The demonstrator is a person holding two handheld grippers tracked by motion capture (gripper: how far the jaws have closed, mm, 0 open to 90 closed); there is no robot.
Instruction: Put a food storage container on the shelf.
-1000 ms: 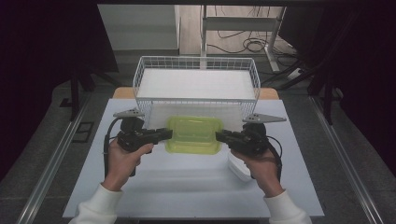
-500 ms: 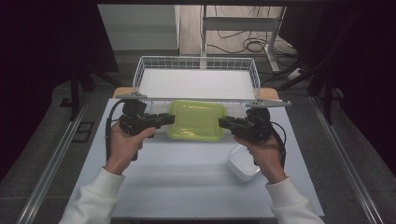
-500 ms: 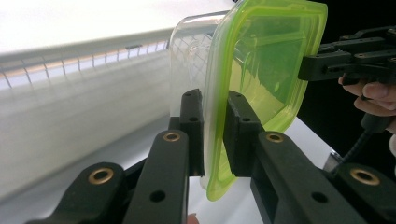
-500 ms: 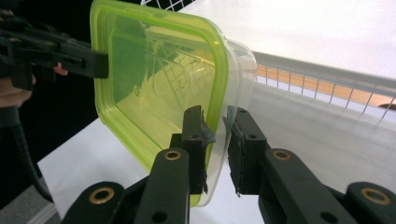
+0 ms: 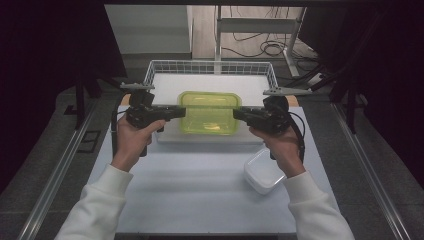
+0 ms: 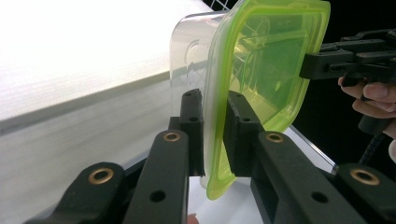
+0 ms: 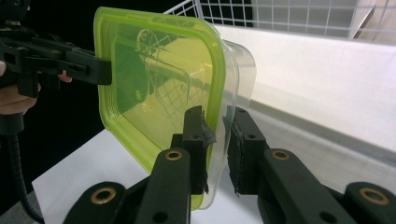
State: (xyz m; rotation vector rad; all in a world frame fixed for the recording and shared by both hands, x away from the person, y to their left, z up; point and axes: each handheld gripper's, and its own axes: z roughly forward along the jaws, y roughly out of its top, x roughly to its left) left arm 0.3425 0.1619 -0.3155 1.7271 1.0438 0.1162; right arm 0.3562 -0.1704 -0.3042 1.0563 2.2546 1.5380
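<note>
While both hands hold it up: box (image 5: 209,112) sits mid-frame in the high view, in front of the basket (image 5: 210,67), clear of the table (image 5: 200,200).
box: clear plastic tub, rounded corners, glossy; translucent lime-green lid with moulded ribs and a raised rim.
left gripper (image 5: 175,112): jaws narrow, pinching the lid rim at the box's left edge; left gripper view shows the pads (image 6: 239,130) pressed on either side of the rim.
right gripper (image 5: 239,114): jaws narrow, clamped on the right edge; in the right gripper view the lid edge and tub wall sit between the pads (image 7: 198,135).
basket: white wire grid, rectangular, top centre of the high view, white liner inside.
tub (image 5: 264,171): small white container, lower right of the high view, partly behind the right hand (image 5: 281,150).
hard to read: box contents not visible through the tinted lid; basket's near wall hidden behind the box; jaw bases cut off by the bottom edge in both gripper views.
</note>
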